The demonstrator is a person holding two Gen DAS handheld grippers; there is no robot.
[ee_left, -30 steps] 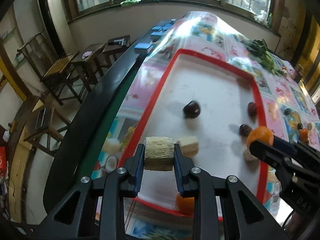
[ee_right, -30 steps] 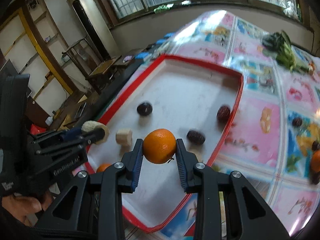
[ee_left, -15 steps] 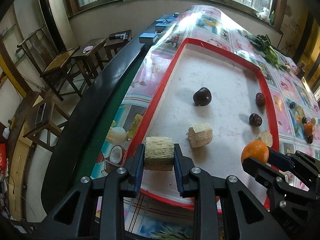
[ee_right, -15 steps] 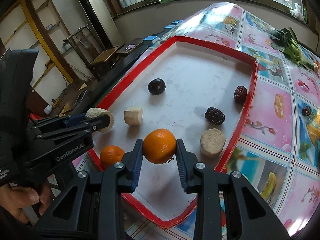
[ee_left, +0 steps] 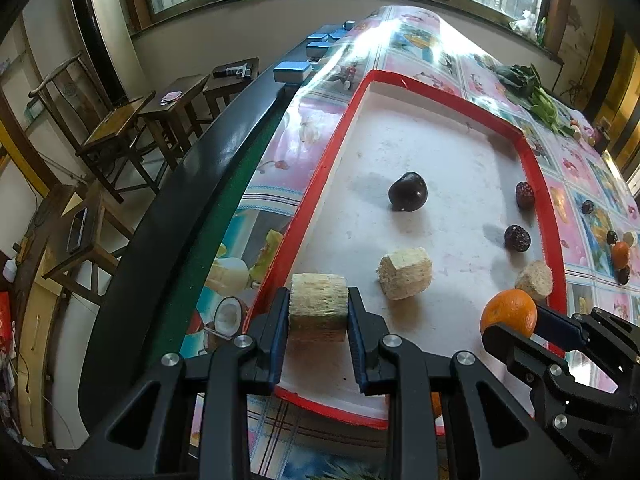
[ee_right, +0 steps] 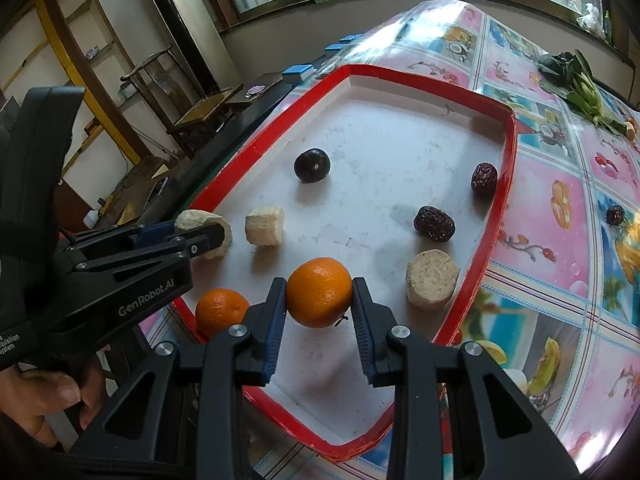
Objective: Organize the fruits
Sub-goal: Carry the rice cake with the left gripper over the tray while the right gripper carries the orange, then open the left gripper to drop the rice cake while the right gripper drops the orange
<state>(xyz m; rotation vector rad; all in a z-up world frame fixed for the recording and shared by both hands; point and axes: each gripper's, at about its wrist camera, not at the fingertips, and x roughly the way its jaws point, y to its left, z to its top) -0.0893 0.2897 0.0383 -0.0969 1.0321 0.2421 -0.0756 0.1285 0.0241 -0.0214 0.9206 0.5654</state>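
My left gripper (ee_left: 318,312) is shut on a pale fibrous sugarcane chunk (ee_left: 318,306), held over the near left edge of the red-rimmed white tray (ee_left: 344,120). My right gripper (ee_right: 319,300) is shut on an orange (ee_right: 319,291) above the tray's near end; the same orange (ee_left: 509,312) shows at the right of the left wrist view. In the tray lie a second orange (ee_right: 222,311), two sugarcane chunks (ee_right: 265,226) (ee_right: 432,278), a dark plum (ee_right: 312,165) and two red dates (ee_right: 434,224) (ee_right: 484,176).
The tray sits on a table with a fruit-print cloth (ee_right: 560,200). Loose fruits (ee_left: 620,254) and leafy greens (ee_left: 536,96) lie on the cloth to the right. Wooden chairs (ee_left: 120,120) stand beyond the table's left edge. A hand (ee_right: 44,396) holds the left gripper.
Both grippers have pulled back toward the tray's near end, still holding their loads. The second orange and the round sugarcane chunk have come into the right wrist view.
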